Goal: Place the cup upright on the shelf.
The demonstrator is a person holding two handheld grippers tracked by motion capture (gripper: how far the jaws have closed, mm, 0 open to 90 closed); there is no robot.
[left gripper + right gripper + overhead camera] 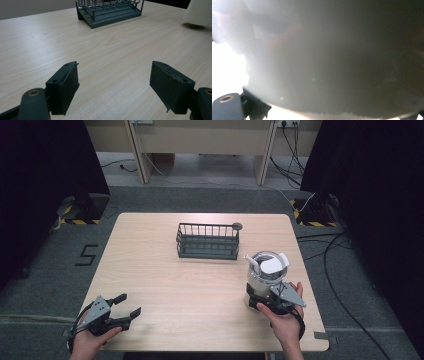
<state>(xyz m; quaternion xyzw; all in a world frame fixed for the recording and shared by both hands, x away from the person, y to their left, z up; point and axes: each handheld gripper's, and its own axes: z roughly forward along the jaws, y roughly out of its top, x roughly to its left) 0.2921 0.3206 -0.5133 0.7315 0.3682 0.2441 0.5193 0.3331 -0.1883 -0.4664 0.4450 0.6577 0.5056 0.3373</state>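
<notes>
Jug [267, 272], a white one with a spout and open top, stands near the counter's [165, 280] right edge, close to the near right corner, with the right gripper [261, 296] closed around its lower body so its fingers grip both sides. Just behind and to its left sits the dark wire basket [208, 241], with bare counter between them. The left gripper [129, 306] rests at the near left corner, fingers [63, 87] spread wide over bare wood, well apart from everything.

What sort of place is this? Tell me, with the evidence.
Likely a lab or recording studio: a lone wooden table on grey carpet, black curtains on both sides, hazard-taped stand bases and loose cables on the floor.
</notes>
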